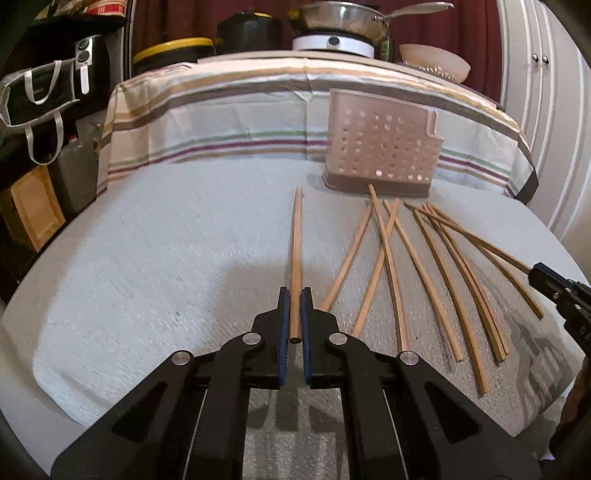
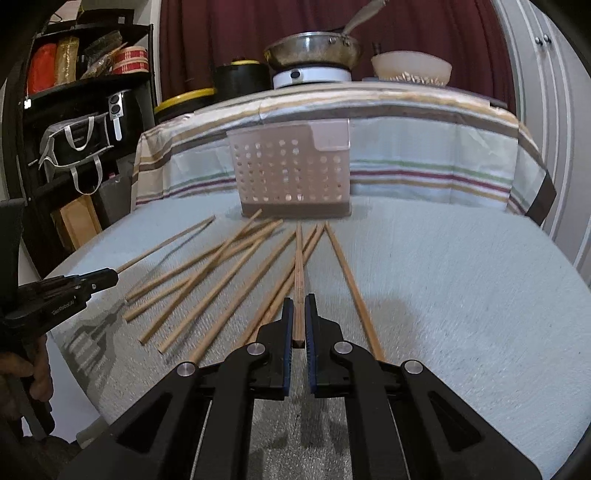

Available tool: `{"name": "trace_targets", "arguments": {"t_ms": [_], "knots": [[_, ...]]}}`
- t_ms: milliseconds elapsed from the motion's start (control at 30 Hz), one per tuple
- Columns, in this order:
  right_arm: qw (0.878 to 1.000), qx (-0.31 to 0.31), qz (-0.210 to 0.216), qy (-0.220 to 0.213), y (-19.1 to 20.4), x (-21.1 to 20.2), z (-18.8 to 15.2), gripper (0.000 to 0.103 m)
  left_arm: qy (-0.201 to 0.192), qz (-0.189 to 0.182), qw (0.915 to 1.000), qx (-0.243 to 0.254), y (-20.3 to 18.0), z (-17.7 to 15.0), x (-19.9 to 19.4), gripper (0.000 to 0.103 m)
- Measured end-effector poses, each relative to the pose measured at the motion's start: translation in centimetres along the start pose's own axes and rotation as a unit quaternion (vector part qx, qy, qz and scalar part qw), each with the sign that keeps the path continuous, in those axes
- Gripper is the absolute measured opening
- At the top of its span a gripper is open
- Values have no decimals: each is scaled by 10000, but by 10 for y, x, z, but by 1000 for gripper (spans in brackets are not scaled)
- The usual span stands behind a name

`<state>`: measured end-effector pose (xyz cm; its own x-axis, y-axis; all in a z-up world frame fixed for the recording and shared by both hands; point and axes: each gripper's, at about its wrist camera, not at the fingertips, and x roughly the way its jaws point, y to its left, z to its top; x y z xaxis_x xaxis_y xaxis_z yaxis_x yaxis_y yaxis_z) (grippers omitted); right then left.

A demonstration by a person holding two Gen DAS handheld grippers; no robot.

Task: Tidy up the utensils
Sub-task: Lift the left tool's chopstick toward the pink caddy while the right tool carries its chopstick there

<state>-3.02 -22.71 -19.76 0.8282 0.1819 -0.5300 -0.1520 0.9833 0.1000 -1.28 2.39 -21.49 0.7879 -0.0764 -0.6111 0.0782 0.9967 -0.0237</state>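
Observation:
My left gripper is shut on a wooden chopstick that points forward over the grey mat. My right gripper is shut on another chopstick, which points toward the perforated pink utensil holder. The holder also shows in the left wrist view, ahead and to the right. Several loose chopsticks lie fanned on the mat in front of the holder; they also show in the right wrist view. Each gripper shows at the edge of the other's view: right, left.
A grey mat covers the round table. Behind it a striped cloth drapes a higher surface bearing a pan on a burner, a bowl and black pots. Shelves with bags stand at the left.

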Motion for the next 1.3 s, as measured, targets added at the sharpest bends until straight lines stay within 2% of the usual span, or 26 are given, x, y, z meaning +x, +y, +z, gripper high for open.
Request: {"name": "trace_targets", "arguments": {"t_ms": [400,667,1000,1300], "knots": [[9981,-88,-75,-607,2,-31,44,7,-509,195,9985,-76,17,39,-30,6],[9958,-43,-108,-906,-5,-42,78,7,-603,-78,9981,-55,18,76,-47,6],[9953,-55,-42,-968,-6,-22,117,7,-591,-348,9976,122,18,120,-42,6],[9944,-100,-8,-1051,-6,2,146,7,-727,-395,9963,222,15,155,-25,6]]}}
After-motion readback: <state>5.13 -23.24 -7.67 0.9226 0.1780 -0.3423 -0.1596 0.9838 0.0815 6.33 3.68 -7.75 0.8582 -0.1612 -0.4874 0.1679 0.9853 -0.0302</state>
